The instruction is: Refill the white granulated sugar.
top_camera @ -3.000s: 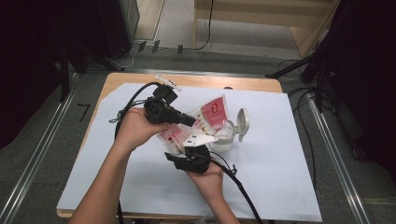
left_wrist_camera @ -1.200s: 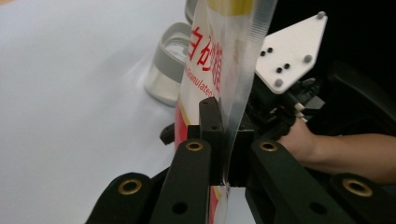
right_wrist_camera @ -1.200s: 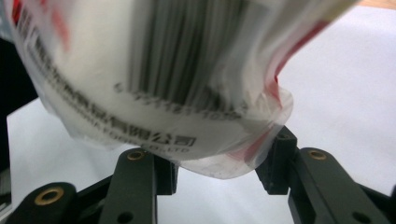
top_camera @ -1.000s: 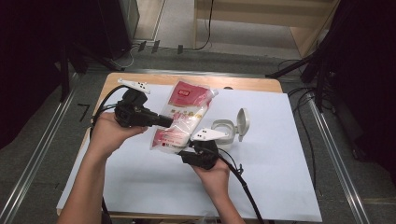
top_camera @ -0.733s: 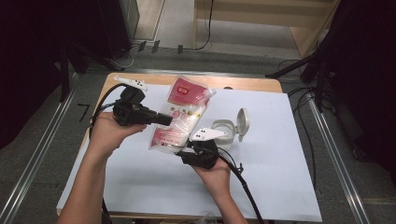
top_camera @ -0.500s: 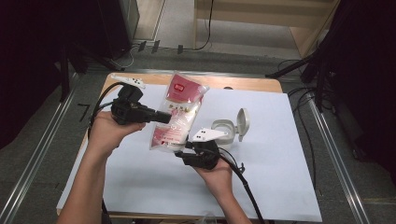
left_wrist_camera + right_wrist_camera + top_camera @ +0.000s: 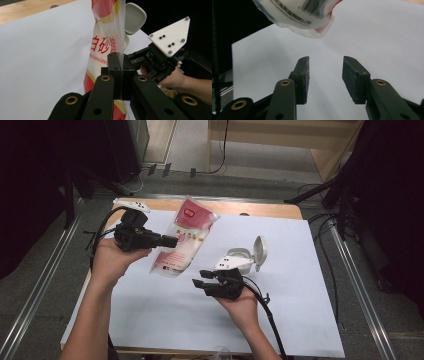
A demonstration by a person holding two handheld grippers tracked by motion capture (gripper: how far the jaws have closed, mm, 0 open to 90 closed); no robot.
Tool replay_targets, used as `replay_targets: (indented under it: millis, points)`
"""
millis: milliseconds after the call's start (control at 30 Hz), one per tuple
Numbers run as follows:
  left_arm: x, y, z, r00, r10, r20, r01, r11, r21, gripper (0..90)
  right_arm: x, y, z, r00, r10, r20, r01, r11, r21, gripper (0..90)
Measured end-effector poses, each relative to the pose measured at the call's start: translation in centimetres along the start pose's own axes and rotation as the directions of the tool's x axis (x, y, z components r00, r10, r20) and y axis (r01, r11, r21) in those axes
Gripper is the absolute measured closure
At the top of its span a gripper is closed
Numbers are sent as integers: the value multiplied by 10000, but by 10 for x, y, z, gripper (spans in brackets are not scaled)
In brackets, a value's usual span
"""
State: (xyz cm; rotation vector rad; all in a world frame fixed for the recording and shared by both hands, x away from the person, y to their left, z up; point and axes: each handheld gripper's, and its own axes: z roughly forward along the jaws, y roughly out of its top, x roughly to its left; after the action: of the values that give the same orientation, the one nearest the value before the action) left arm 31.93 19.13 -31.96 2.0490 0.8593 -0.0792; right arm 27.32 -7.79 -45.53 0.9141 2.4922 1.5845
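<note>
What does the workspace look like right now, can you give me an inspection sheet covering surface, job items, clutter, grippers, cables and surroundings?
Surface: white sheet over a wooden table.
Job's things: red and white sugar bag, lifted off the sheet and tilted; white container with its hinged lid open, standing on the sheet.
Clutter: nothing seen.
Grippers: left gripper shut on the bag's clear side edge; right gripper open, nothing between its pads, below the bag's bottom end.
Cables: black cable trails from the right gripper; more cables on the floor.
Surroundings: grey floor, metal rails, wooden furniture behind.
</note>
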Motion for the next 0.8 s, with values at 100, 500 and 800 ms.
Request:
replay_targets:
  millis: [100,500,800]
  points:
    - [4,-2,2,9999,-118,-64,118,9999,-60,900,-3,1,-5,9999,-69,-123,67,9999,-152,572]
    - [25,-6,19,9975,-343,-612,345,9994,19,900,-19,0,-29,9982,-55,-592,60,9999,87,562]
    - [50,-5,45,9921,-831,-935,846,9963,126,900,-29,-2,-49,9982,56,-600,-60,10000,-65,558]
